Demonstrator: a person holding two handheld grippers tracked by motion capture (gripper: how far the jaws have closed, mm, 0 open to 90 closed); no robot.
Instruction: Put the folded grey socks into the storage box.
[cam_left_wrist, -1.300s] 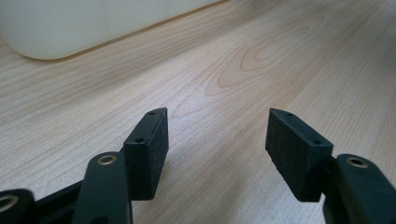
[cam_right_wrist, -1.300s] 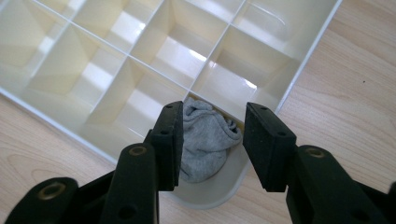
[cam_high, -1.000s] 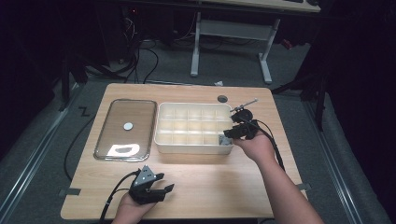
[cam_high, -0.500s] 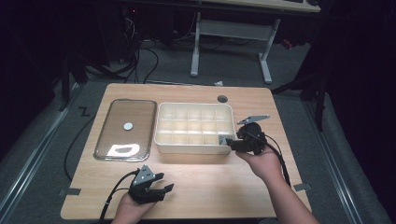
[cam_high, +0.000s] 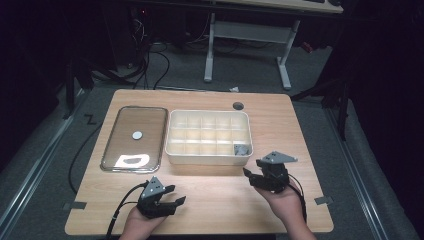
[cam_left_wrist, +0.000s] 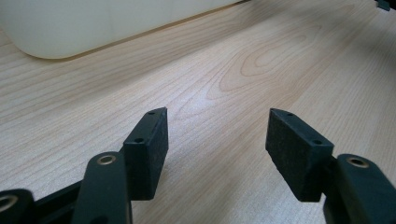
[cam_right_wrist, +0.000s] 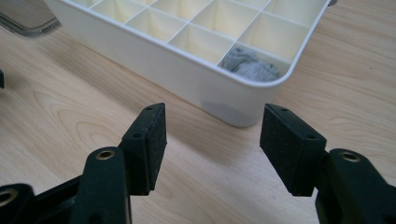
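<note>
Clear lid (cam_high: 134, 138) lies flat at the table's (cam_high: 300, 125) left, just beside the white divided box (cam_high: 207, 156). Your left tool (cam_high: 171, 199) rests low on the table near its front edge, jaws apart, nothing between them. Grey crumpled piece (cam_high: 242, 149) sits in the box's front right corner compartment. Your right tool (cam_high: 252, 171) is just in front of that corner; its jaws have just been opening and stand wide, empty, clear of the box.

The grey item (cam_high: 242, 149) in the white organiser box's (cam_high: 208, 156) lower-right compartment is too small in the high view to identify. In the right gripper view the compartment wall hides its lower part, and the frame's top edge cuts off the box.
</note>
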